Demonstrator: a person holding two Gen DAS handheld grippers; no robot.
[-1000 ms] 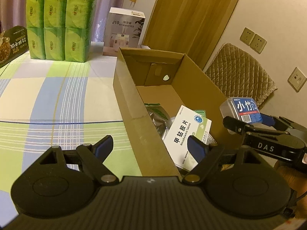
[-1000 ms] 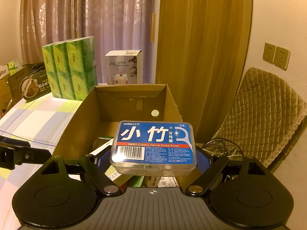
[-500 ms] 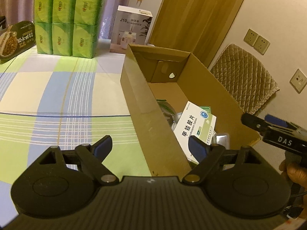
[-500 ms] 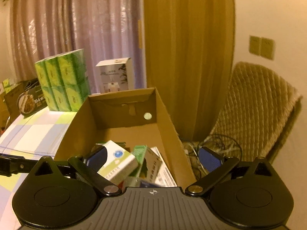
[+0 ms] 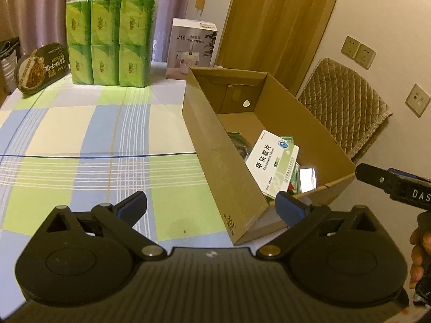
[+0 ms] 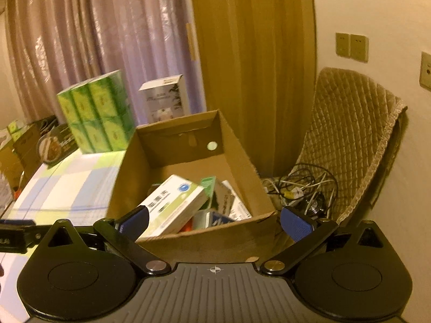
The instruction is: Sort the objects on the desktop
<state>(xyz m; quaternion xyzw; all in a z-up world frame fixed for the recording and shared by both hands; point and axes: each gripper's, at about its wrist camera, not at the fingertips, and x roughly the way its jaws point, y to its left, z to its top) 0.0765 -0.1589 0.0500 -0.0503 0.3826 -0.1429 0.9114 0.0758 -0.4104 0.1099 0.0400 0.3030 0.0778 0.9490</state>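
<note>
At the far left of the left wrist view, a dark oval food package (image 5: 40,68) is seen leaning at the table's back edge, with a green tissue pack (image 5: 110,40) standing just beside it and a white humidifier box (image 5: 192,48) further right. The checked tablecloth (image 5: 80,145) in the middle of the frame carries nothing loose, so the sorting is judged nearly or wholly done, unless those three are also meant to be stowed. The left gripper (image 5: 211,206) is seen at the bottom with its jaws opening and nothing between them. Right of centre, the cardboard box (image 5: 210,145) holds the gathered items; a white medicine box (image 5: 272,161) lies tilted on top, its long axis running from lower right to upper left. In the right wrist view, the right gripper (image 6: 214,220) is likewise opening and empty, just before the box's near wall.
</note>
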